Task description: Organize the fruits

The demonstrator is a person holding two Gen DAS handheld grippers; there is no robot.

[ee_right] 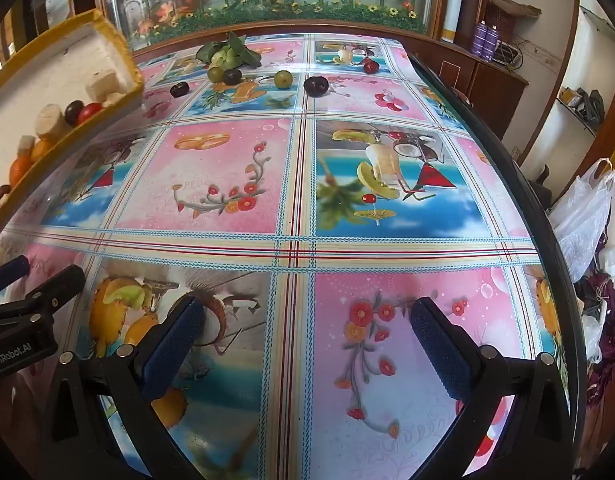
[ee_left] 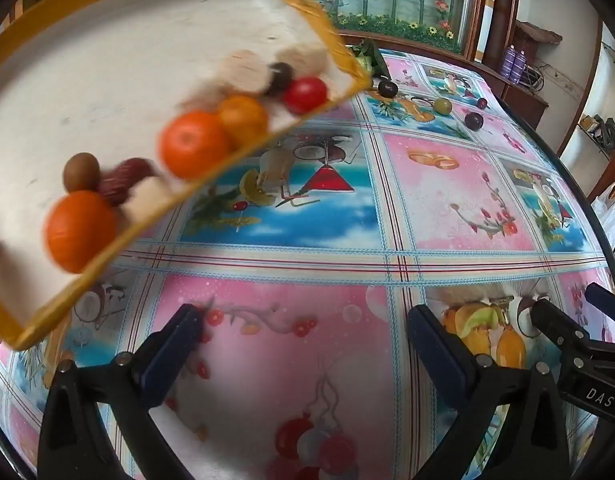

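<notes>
Left fingers (ee_left: 307, 328) and right fingers (ee_right: 307, 320) both spread wide, empty, above the tablecloth (ee_right: 299, 240).

left hand-held gripper (ee_left: 307, 340) agape, right hand-held gripper (ee_right: 307, 328) agape

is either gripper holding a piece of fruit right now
No: the left gripper and the right gripper both stand open with only the patterned tablecloth between their fingers.

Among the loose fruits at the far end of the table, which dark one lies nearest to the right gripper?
The large dark plum on the pink square, right of the green fruit. The other dark ones lie further left.
</notes>
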